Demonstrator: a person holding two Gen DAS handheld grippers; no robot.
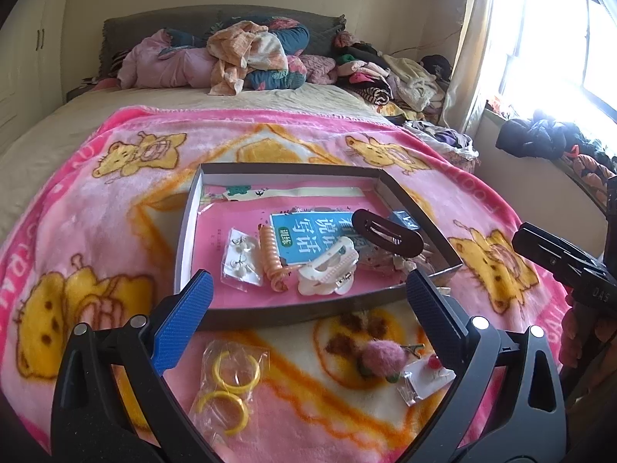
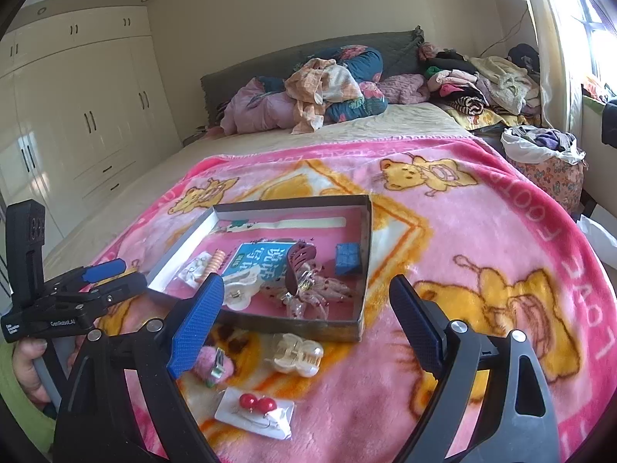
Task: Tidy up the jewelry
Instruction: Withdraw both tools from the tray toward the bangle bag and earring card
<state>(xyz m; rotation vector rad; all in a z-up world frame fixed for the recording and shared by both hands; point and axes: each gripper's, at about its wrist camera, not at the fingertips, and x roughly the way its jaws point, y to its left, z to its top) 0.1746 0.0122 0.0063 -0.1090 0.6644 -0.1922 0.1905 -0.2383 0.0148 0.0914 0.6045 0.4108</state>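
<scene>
On the pink cartoon blanket [image 1: 293, 142] spread over the bed, several pieces lie outside the shallow box [image 1: 185, 227], all near its front wall. Going left to right: the bagged yellow hoop earrings [image 1: 227, 382] lie directly under the left claw [image 1: 308, 297], which stands wide and holds nothing. Next comes the pink felt hair clip [image 1: 380, 355], then the carded red ball earrings [image 2: 257, 404], then the clear claw clip [image 2: 297, 353] just before the box. The right claw [image 2: 308, 301] is also spread wide and empty, hovering over these last pieces.

The likely step is picking up one loose piece and moving it into the box. For the hoops, pinch the plastic bag at its middle, not at a slippery corner. The card of red earrings lies flat on soft pile, so press slightly into the blanket to catch its edge. Inside, bare floor shows at the box's far side; set pieces there, clear of the white clip [image 1: 327, 270] and dark clip [image 1: 385, 233].
</scene>
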